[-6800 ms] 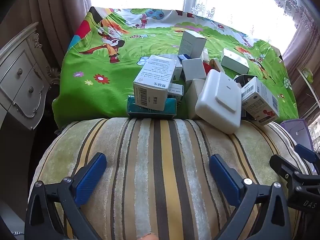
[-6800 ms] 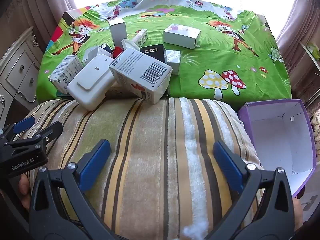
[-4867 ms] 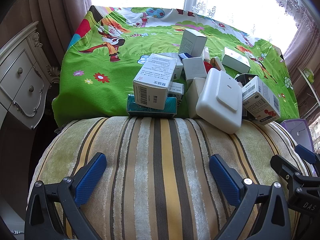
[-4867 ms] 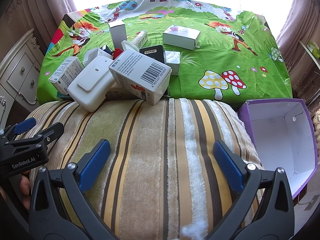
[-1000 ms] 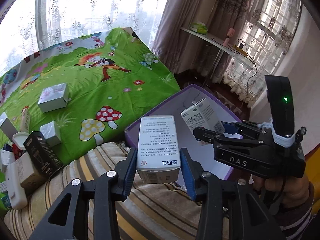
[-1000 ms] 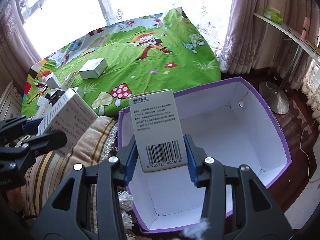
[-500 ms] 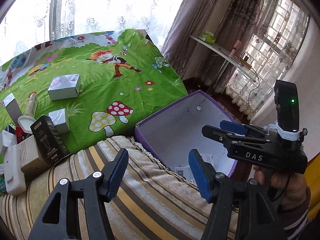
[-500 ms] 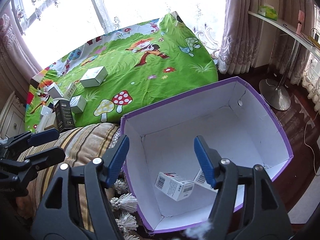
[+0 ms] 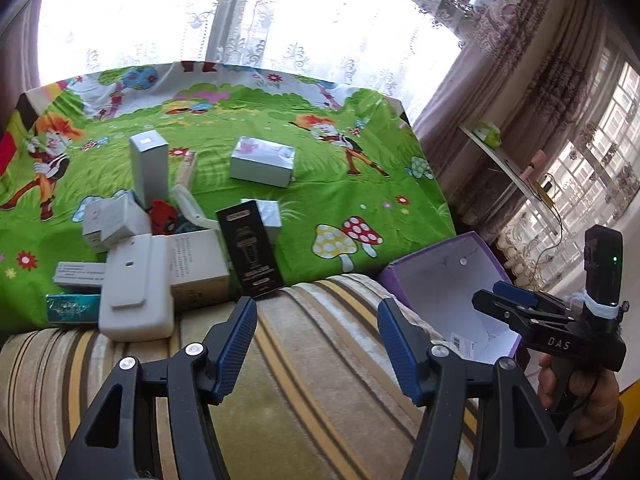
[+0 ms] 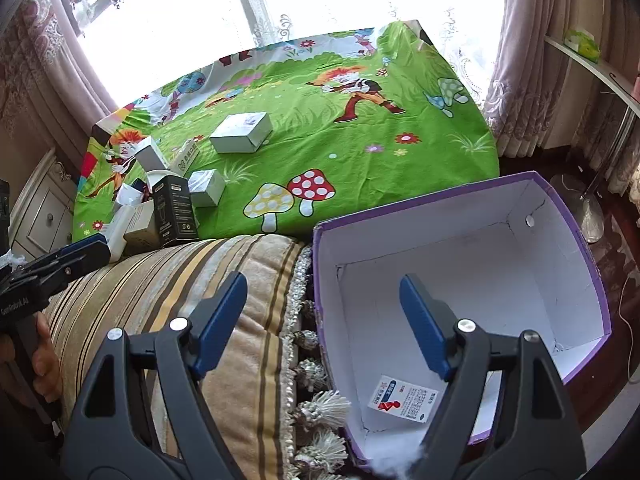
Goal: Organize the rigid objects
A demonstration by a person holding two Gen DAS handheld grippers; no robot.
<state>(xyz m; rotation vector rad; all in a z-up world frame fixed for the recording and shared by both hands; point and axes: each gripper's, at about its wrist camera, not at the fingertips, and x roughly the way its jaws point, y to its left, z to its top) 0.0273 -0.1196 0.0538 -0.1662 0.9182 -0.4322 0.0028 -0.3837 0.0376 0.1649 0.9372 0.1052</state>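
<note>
A purple box with a white inside (image 10: 576, 240) stands to the right of a striped cushion (image 10: 168, 280); it also shows in the left wrist view (image 9: 432, 264). A white medicine carton (image 10: 404, 398) lies on its floor. Several boxes are piled on the green cartoon cloth (image 9: 320, 152): a black box (image 9: 250, 246), a flat white case (image 9: 134, 290), a tall grey box (image 9: 149, 164), a silver box (image 9: 262, 160). My left gripper (image 9: 316, 340) is open and empty over the cushion. My right gripper (image 10: 322, 320) is open and empty over the box's left rim.
A white dresser (image 10: 40, 208) stands at the far left. Curtains and a wall shelf (image 9: 504, 160) line the right side. A metal stand base (image 10: 584, 204) sits on the floor beyond the purple box. The cushion's tassel fringe (image 10: 316, 400) hangs beside the box.
Both grippers carried white cartons over the purple box, opened and dropped them in. Since then the left gripper has swung left toward the pile, and the right has drawn back slightly.
</note>
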